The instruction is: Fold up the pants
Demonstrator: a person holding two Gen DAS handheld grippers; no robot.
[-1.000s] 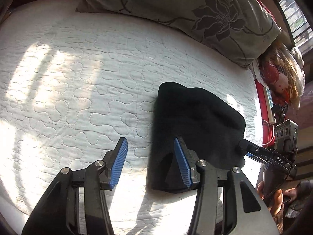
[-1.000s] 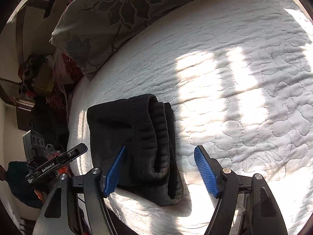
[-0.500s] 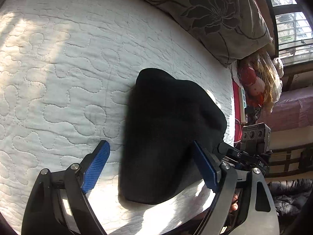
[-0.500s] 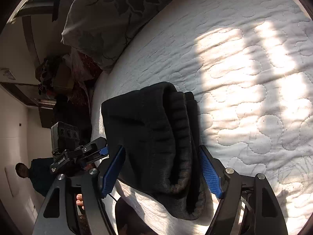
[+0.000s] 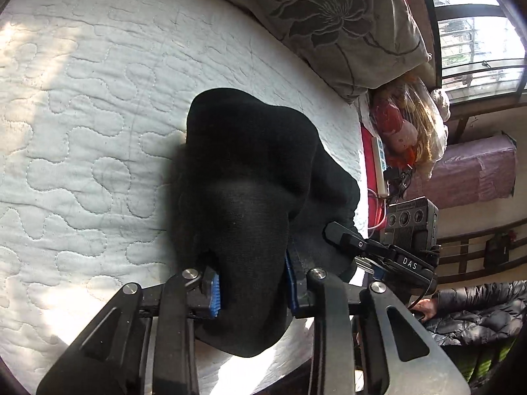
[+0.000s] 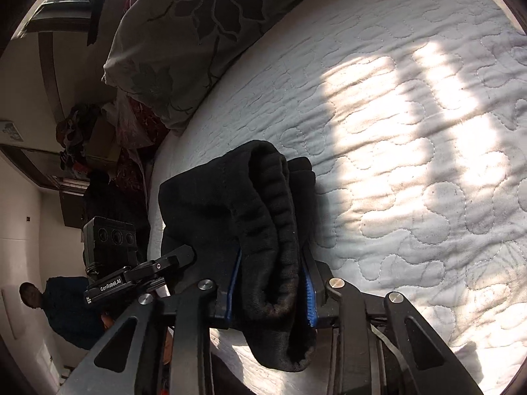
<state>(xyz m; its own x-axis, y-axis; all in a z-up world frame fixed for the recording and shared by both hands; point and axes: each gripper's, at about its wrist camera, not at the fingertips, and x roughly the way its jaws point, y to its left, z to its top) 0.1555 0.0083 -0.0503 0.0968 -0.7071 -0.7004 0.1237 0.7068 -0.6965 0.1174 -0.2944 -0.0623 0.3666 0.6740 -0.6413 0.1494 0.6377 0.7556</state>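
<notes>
The black pants lie folded into a thick bundle near the edge of the white quilted bed. My left gripper is shut on one end of the bundle, blue pads pressed into the cloth. My right gripper is shut on the other end, at the ribbed waistband of the pants. Each gripper shows in the other's view: the right one beside the bundle, the left one at its far side.
A grey pillow with a flower print lies at the head of the bed, also in the right wrist view. Bags and clutter sit beside the bed. A person in dark clothes stands by the wall.
Both grippers have moved forward over the ends of the bundle and closed on it. One second ago both were open with the pants lying between the fingers.
</notes>
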